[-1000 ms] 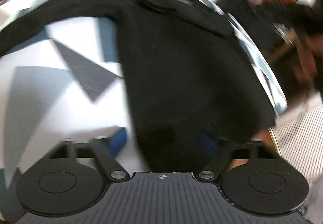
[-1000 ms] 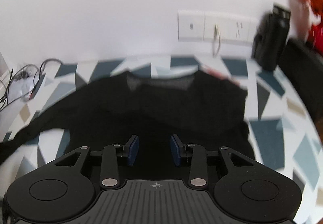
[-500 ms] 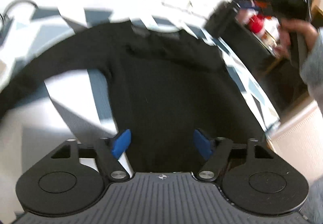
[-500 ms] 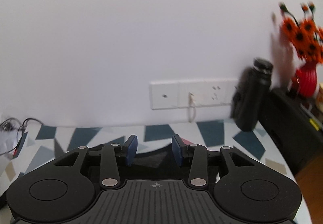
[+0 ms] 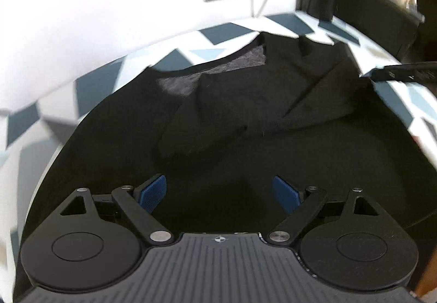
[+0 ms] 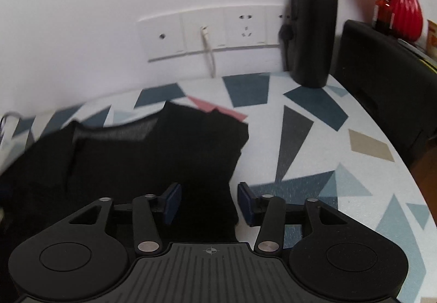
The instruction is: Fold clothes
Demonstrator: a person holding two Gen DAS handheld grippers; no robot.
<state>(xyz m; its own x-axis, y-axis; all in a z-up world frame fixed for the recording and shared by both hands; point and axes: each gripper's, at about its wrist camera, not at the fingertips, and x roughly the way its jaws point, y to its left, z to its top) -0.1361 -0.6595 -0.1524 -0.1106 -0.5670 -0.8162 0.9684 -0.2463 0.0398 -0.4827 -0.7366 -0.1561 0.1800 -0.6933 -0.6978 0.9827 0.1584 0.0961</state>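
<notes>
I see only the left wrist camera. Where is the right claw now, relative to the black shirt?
Observer: The right claw hangs over the right edge of the black long-sleeved shirt; that edge runs between its jaws.
Operator: Does it pinch the cloth?
Observer: No. Its blue pads are spread, not pressing; the jaws have just been opening.
Operator: What stands nearby?
Observer: A black metal bottle, upright by the wall, apart from the shirt.

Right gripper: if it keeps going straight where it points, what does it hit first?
Most likely the black knit garment; its right edge lies between the open right gripper. Depth unclear.
</notes>
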